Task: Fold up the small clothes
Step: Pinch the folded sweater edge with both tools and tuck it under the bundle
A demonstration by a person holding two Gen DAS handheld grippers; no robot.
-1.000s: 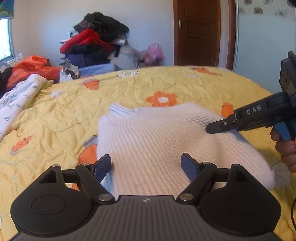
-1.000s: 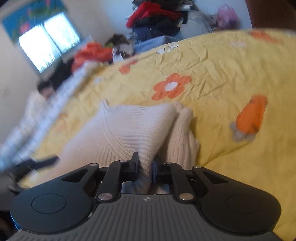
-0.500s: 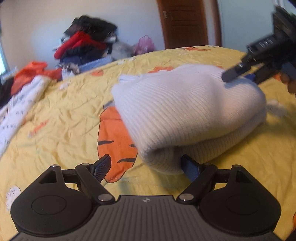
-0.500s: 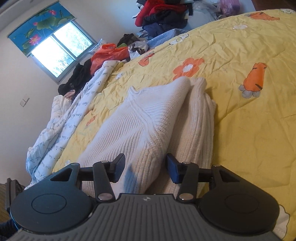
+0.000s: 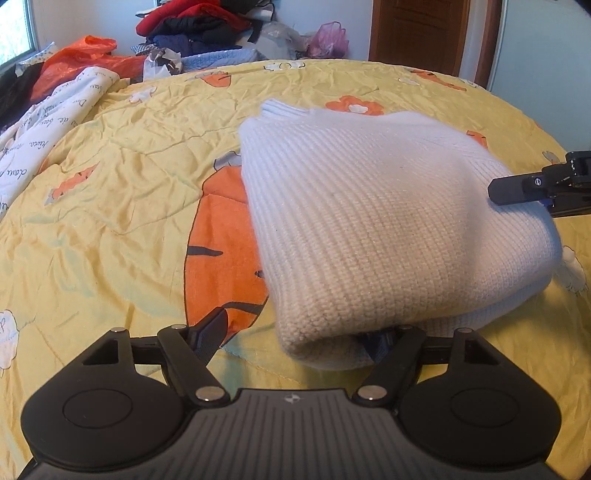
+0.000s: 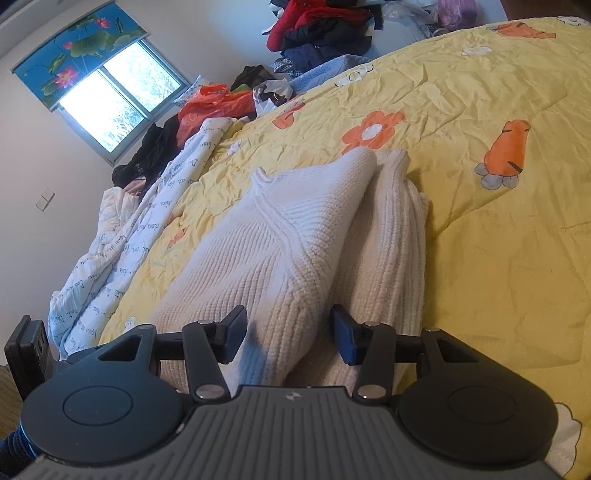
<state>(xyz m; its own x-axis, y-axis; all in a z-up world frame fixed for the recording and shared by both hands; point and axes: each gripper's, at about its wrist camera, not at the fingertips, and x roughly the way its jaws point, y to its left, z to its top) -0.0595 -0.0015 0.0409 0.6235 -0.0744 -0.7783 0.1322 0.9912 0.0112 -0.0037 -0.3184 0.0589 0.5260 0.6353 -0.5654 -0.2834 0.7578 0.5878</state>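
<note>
A white knit sweater (image 5: 376,206) lies folded in a thick bundle on the yellow bedspread (image 5: 122,206). My left gripper (image 5: 295,338) is at the bundle's near corner. The knit covers its right finger (image 5: 380,343), the left finger (image 5: 212,332) stands clear over the bedspread, and the jaws are closing without pressing the cloth. In the right wrist view my right gripper (image 6: 290,336) is open, with a ridge of the sweater (image 6: 295,236) lying loose between its fingers. The left wrist view shows the right gripper (image 5: 517,188) at the bundle's far right edge.
A white printed quilt (image 6: 122,251) lies along the bed's left side. Beyond it are an orange bag (image 5: 77,62) and a heap of dark and red clothes (image 5: 195,26). A wooden door (image 5: 417,33) stands at the back right, and a window (image 6: 118,107) is on the left wall.
The right gripper let go of the sweater's fold and opened. The left gripper dropped lower and closer to the bundle's near corner, and the sweater now rests folded over.
</note>
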